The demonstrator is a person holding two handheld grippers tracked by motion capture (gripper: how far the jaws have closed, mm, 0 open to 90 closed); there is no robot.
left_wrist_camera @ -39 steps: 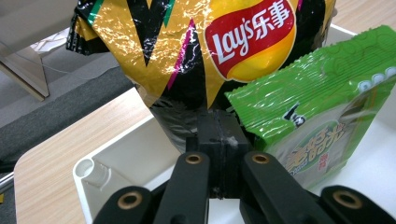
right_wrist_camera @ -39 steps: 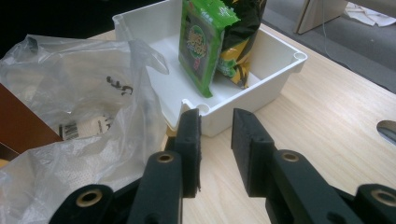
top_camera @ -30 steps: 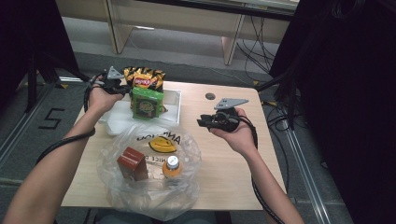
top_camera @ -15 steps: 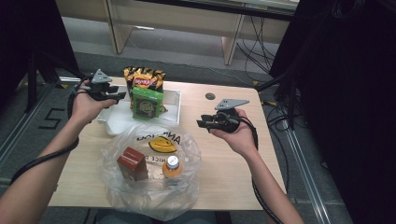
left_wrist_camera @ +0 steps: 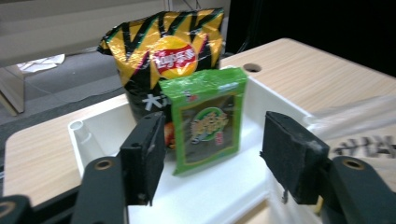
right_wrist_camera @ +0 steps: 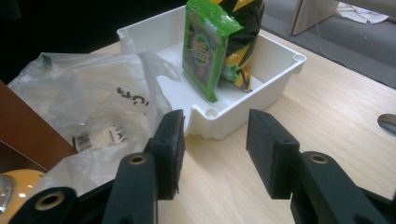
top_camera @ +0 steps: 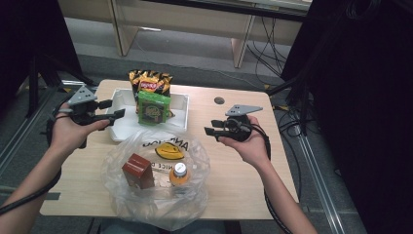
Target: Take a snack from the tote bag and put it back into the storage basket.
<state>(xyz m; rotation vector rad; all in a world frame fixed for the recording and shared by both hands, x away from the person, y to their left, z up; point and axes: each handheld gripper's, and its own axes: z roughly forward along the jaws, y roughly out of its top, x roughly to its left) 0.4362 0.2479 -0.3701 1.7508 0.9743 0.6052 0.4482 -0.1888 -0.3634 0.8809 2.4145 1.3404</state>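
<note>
The high view looks forward and down on the whole table (top_camera: pixel 229 170) from above the person's side. The left gripper view sits low and close, facing the white tray (left_wrist_camera: pixel 93 130) from one side. The right gripper view faces the same tray (right_wrist_camera: pixel 275 70) from the opposite side, a little farther off. All three share the tray and the green packet (top_camera: pixel 154 108) in it.

Green packet (top_camera: pixel 153 108) upright in white bin (top_camera: pixel 179 111), chips (top_camera: pixel 150 83) behind

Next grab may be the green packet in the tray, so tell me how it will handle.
The green packet looks thin and flat, so probably light. It stands on edge against the chip bag, so a push would likely tip it. Its film looks glossy; it may flex or slip between tongs.
</note>
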